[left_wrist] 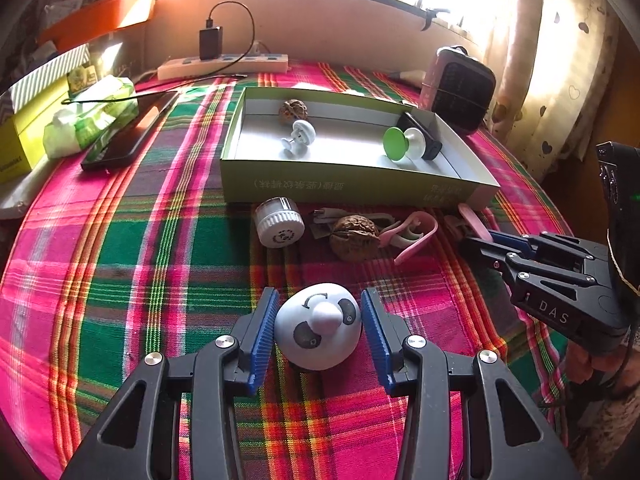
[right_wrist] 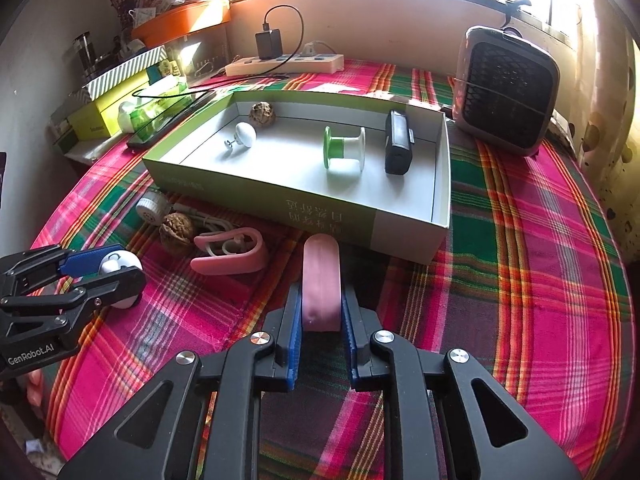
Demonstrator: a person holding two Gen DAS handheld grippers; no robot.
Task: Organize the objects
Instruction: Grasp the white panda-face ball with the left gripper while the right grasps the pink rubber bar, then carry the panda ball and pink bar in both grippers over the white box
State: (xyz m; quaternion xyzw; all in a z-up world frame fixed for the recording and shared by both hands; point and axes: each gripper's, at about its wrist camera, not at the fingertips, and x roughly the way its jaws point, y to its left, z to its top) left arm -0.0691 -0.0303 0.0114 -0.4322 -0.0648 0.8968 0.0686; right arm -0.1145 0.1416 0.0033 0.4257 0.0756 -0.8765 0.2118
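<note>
Your right gripper point(right_wrist: 321, 320) has its blue ribbed pads pressed on both flanks of a flat pink oblong piece, rubbery-looking point(right_wrist: 321, 280), which juts forward toward the near wall of the shallow green cardboard box with the pale lining point(right_wrist: 400, 236). You hold only its rear end, so the long free end could catch on that wall if you carry it in low, and twist out of the pads.

Your left gripper point(left_wrist: 319, 322) straddles a small white dome-shaped panda toy with a round nose knob point(left_wrist: 318, 326) on the plaid cloth; the jaws are part open, and whether the pads touch it I cannot tell. Its smooth curved sides are the likely trouble: squeeze too high and it may pop out.

Between you and the box lie a brown wrinkled walnut point(left_wrist: 354, 236), a white ribbed cylindrical cap point(left_wrist: 279, 222) and a pink curved plastic clip point(right_wrist: 230, 254), close together, so a sweeping hand could knock them.

Inside the box, a green-and-white spool point(right_wrist: 344, 148) lies on its side and might roll if bumped.
</note>
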